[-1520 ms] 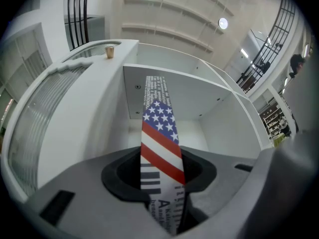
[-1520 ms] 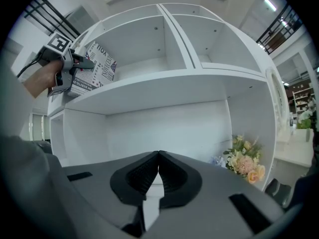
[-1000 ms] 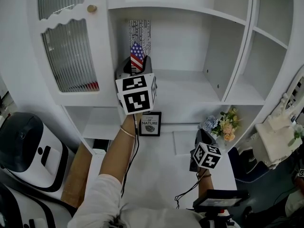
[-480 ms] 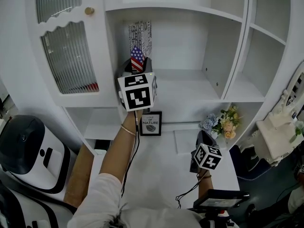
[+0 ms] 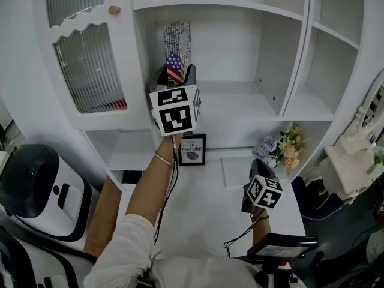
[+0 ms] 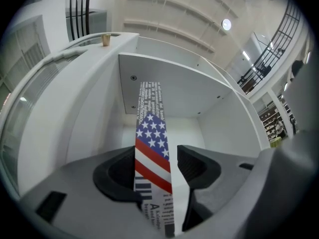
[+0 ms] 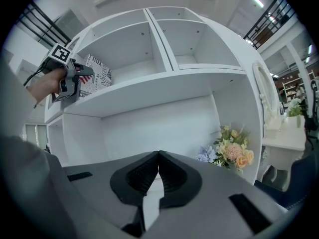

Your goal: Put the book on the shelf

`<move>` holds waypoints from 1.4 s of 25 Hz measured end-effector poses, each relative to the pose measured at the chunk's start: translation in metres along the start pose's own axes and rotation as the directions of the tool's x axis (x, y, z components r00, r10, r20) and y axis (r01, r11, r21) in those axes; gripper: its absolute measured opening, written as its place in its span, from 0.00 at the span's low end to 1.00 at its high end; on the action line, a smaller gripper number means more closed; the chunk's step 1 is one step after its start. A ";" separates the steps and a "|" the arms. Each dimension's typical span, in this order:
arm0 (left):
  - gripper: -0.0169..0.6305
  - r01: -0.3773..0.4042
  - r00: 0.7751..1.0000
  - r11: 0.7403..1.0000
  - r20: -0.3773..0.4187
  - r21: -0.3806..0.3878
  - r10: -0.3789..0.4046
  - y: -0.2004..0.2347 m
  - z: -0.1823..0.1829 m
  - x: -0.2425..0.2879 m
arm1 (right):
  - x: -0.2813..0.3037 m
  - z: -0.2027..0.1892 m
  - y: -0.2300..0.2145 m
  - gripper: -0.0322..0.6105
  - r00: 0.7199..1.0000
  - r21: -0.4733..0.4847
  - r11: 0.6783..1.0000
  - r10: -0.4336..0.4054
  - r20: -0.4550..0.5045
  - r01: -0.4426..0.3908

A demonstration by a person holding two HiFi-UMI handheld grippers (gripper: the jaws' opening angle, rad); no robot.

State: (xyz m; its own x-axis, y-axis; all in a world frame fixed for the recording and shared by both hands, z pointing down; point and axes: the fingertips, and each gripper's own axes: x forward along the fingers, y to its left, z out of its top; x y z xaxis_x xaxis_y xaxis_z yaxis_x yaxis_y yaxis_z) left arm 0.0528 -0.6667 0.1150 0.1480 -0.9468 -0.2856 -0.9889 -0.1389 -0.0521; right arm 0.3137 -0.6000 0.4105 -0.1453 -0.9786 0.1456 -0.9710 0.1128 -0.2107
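The book (image 5: 177,45), printed in black and white with a stars-and-stripes spine (image 6: 152,146), stands upright at the left end of the white shelf (image 5: 240,110). My left gripper (image 5: 177,77) reaches up to it, and its jaws have just been opening. The book is still between them, with a gap showing at the right jaw, so the left gripper (image 6: 155,158) is open. The right gripper view shows the book (image 7: 98,75) and the left gripper (image 7: 70,81) from below. My right gripper (image 5: 255,168) hangs low over the desk, shut and empty (image 7: 158,158).
A framed picture (image 5: 192,149) leans under the shelf, and a bunch of flowers (image 5: 282,152) stands to its right. A ribbed glass cabinet door (image 5: 84,65) flanks the book's compartment on the left. A white and black machine (image 5: 36,191) sits at the lower left.
The left gripper's jaws stand wider round the book than before. The book stays upright on the shelf, and both hands have hardly shifted.
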 end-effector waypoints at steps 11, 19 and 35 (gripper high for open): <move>0.45 -0.027 1.000 0.999 -0.011 0.047 0.028 -0.002 0.000 -0.027 | -0.023 -0.004 0.010 0.08 1.000 -0.010 1.000 -0.001 -0.008 0.001; 0.45 -0.009 1.000 0.999 0.006 0.046 0.009 0.000 0.006 -0.060 | -0.047 -0.013 0.023 0.08 1.000 -0.014 1.000 -0.006 -0.014 0.006; 0.43 0.189 0.981 0.982 -0.035 -0.006 -0.189 -0.002 -0.037 -0.156 | -0.087 -0.021 0.069 0.08 1.000 -0.032 0.999 -0.025 0.011 0.025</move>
State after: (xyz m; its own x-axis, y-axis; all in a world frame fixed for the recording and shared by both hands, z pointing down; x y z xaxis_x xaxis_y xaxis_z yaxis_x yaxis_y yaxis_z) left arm 0.0310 -0.5295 0.1954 0.3319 -0.9130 -0.2371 -0.9432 -0.3170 -0.0995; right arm 0.2552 -0.5040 0.4034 -0.1189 -0.9830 0.1398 -0.9799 0.0935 -0.1762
